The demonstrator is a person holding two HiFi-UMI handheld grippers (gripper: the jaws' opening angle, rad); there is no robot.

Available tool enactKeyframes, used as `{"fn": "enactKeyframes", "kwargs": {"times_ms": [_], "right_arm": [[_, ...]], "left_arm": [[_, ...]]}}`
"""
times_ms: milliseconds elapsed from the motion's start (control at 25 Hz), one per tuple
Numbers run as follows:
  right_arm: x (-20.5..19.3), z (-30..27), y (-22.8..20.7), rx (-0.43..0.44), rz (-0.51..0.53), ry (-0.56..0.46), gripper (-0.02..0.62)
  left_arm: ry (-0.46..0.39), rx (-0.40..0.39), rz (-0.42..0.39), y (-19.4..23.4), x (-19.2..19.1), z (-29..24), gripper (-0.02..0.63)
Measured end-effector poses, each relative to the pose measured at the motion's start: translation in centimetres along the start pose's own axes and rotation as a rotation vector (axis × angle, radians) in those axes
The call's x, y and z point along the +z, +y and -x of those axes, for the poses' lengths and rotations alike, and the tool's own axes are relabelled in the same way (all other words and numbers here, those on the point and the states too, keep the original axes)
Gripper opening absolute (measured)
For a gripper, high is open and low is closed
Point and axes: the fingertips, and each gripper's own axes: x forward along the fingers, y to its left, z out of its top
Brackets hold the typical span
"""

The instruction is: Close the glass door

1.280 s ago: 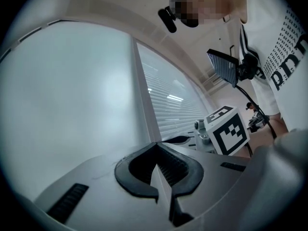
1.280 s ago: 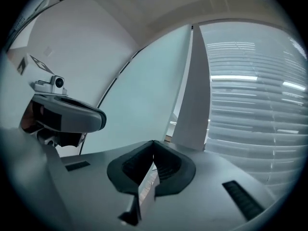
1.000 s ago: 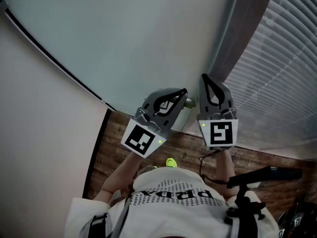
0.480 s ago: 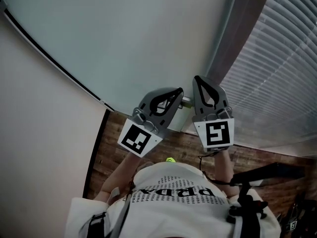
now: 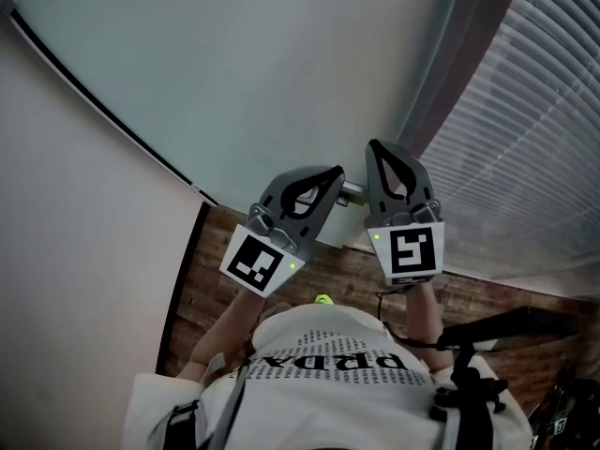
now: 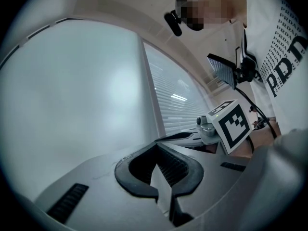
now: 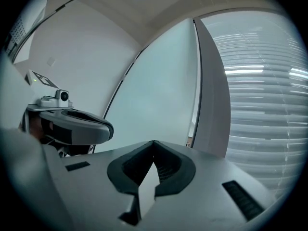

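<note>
From the head view, the left gripper [image 5: 336, 171] and right gripper [image 5: 375, 146] are held up side by side. Their tips point at the frosted glass door [image 5: 262, 64], which spreads ahead and to the left of both. A grey door post [image 5: 448, 82] rises just right of the right gripper, with slatted blinds [image 5: 534, 157] beyond it and wooden floor [image 5: 281, 275] below. A small metal fitting [image 5: 352, 192] shows between the two tools. In the left gripper view, the jaws meet tip to tip on nothing, with the door filling the space ahead and the right gripper's marker cube [image 6: 232, 126] to its right. In the right gripper view, the jaws likewise close on nothing. The door stands straight ahead, a thin slit separates its edge from the post, and the left gripper sits alongside at left.
</note>
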Motion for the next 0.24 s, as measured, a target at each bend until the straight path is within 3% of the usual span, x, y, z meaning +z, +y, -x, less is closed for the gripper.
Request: {"fn": "enactKeyframes", "kwargs": {"times_ms": [240], "right_arm": [[-0.76, -0.21, -0.01, -0.003, 0.031, 0.016, -0.003]], "left_arm": [[0.005, -0.008, 0.005, 0.15, -0.98, -0.22, -0.008]]}}
